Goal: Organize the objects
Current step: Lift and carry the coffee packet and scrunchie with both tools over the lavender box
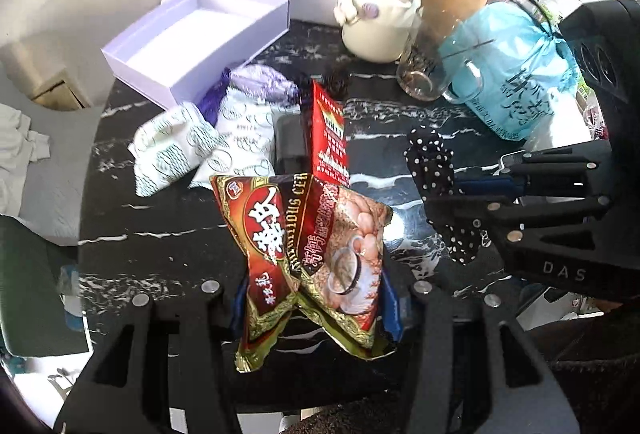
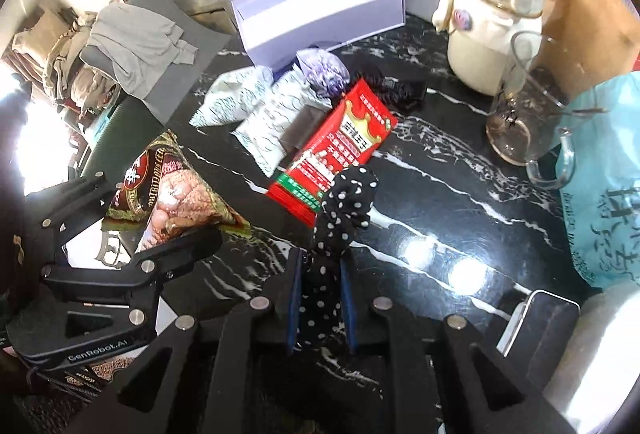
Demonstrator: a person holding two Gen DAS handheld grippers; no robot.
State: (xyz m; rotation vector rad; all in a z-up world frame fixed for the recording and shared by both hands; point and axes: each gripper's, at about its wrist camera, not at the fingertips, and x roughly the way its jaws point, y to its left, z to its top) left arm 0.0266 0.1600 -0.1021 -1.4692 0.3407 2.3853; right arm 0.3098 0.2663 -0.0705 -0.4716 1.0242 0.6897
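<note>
My left gripper (image 1: 316, 298) is shut on a red-and-gold snack packet (image 1: 308, 254), held crumpled above the black marble table (image 1: 160, 214); the same snack packet (image 2: 168, 190) shows at the left in the right wrist view. My right gripper (image 2: 320, 298) is shut on a black polka-dot fabric piece (image 2: 340, 218), lifted off the table; that polka-dot fabric (image 1: 436, 170) hangs at the right in the left wrist view. A red box (image 2: 340, 146) lies on the table beyond it. An open white box (image 2: 320, 6) stands at the far edge.
Two white patterned pouches (image 1: 200, 146) and a purple pouch (image 2: 324, 68) lie near the open box. A cream figurine jar (image 1: 384, 10), a glass mug (image 2: 528, 114) and a blue bag (image 1: 516, 74) crowd the right. A phone (image 2: 540, 326) lies at the near right.
</note>
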